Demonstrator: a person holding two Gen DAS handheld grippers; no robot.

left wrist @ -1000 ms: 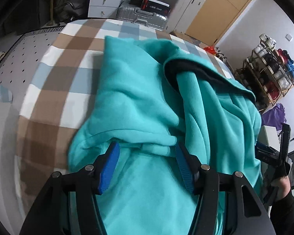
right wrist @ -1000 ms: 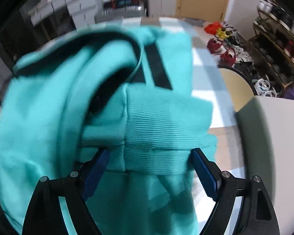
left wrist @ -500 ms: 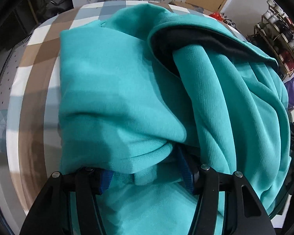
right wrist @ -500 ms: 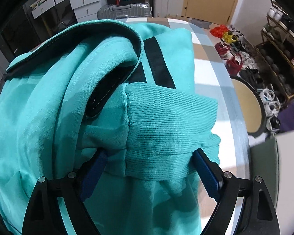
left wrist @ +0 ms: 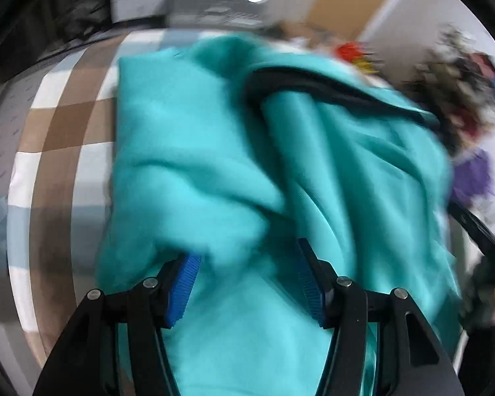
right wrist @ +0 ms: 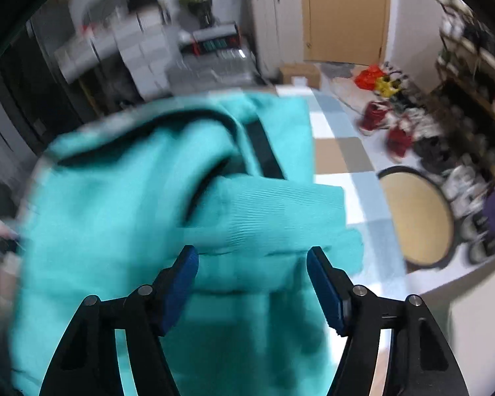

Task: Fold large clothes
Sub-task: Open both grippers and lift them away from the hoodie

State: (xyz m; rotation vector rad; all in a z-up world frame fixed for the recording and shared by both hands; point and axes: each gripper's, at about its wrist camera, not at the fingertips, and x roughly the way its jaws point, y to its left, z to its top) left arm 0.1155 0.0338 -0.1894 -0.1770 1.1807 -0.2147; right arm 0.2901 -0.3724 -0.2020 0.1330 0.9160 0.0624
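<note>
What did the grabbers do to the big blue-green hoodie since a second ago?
The right gripper has just been closing its jaws, with the ribbed hem between them, and has pulled up and back. The left gripper shifted a little. The teal hoodie remains bunched on the checkered cloth, between both grippers' fingers.

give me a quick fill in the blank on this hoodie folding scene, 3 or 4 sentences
1. The bulky garment bunched in front of both grippers is coloured ____.
2. The cloth under the garment has a ____ pattern of brown, white and pale blue.
3. The trim along the garment's opening is coloured ____.
4. In the right wrist view, a round tan tabletop with a dark rim stands to the ____ of the garment.

Missing words: teal; checked; black; right
</note>
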